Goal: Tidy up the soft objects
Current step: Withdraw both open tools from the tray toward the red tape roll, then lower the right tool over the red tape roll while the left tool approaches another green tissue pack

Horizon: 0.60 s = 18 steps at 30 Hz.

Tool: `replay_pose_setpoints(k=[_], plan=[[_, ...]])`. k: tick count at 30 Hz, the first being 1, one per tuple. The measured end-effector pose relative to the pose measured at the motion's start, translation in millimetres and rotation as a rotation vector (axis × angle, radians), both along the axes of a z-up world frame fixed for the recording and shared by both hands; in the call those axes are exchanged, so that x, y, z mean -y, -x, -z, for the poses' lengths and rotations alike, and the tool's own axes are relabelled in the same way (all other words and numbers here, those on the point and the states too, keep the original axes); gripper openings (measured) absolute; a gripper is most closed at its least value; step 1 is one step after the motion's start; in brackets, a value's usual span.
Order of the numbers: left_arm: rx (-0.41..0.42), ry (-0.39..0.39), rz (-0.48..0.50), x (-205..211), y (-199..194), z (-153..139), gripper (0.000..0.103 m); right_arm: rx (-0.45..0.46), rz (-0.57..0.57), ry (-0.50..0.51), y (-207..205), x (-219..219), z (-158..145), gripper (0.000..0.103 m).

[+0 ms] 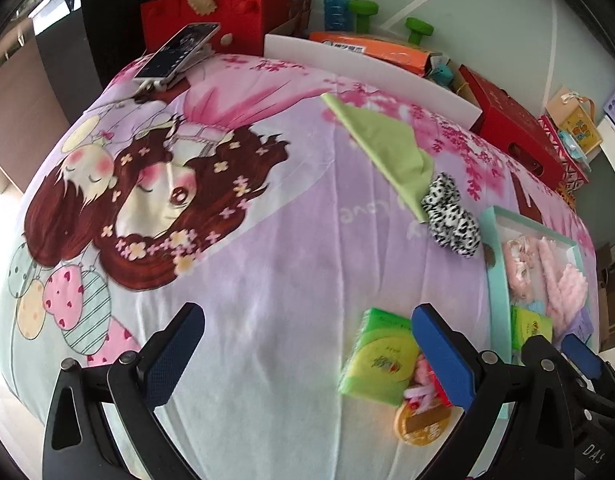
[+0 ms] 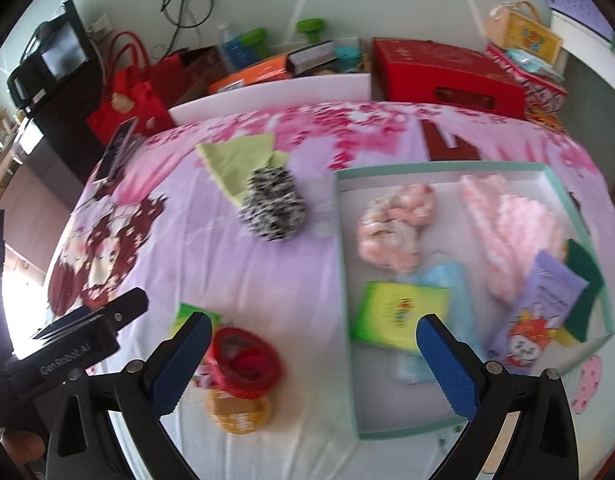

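My left gripper point(image 1: 307, 348) is open and empty above the bedsheet, its right finger beside a green tissue pack point(image 1: 377, 356). My right gripper point(image 2: 313, 356) is open and empty over the near left edge of the teal tray point(image 2: 343, 280). The tray holds pink fluffy items point(image 2: 395, 224), a green tissue pack point(image 2: 399, 314), a light blue cloth point(image 2: 447, 280) and a purple packet point(image 2: 539, 304). A black-and-white fuzzy item point(image 2: 273, 210) and a light green cloth point(image 2: 239, 156) lie left of the tray. A red ring-shaped item point(image 2: 245, 360) and an orange round tin point(image 2: 237, 410) lie near my right gripper's left finger.
A phone point(image 1: 177, 50) lies at the far corner of the cartoon bedsheet point(image 1: 247, 280). Red bags point(image 1: 211, 4), a red box point(image 2: 447, 72), an orange box point(image 1: 371, 48), a bottle point(image 1: 336, 4) and a white board point(image 1: 371, 76) crowd the far side.
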State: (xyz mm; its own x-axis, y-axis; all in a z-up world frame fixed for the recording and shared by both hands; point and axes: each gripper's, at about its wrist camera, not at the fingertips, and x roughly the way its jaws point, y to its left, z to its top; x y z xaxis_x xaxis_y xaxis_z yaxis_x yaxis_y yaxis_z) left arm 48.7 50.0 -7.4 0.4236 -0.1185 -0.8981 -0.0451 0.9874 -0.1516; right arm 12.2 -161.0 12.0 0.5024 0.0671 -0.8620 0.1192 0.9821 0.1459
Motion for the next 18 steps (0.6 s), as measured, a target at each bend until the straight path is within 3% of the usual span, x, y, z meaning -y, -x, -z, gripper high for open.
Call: replay_pose_setpoints(k=[7, 18], plan=[[-0.046, 0.006, -0.056, -24, -1, 9, 0.103, -0.058, -0.066, -0.037, -4, -21, 17, 0.103], [-0.074, 0.044, -0.051, -24, -4, 16, 0.103, -0.132, -0.095, -0.123, -9, -33, 39, 0.103]])
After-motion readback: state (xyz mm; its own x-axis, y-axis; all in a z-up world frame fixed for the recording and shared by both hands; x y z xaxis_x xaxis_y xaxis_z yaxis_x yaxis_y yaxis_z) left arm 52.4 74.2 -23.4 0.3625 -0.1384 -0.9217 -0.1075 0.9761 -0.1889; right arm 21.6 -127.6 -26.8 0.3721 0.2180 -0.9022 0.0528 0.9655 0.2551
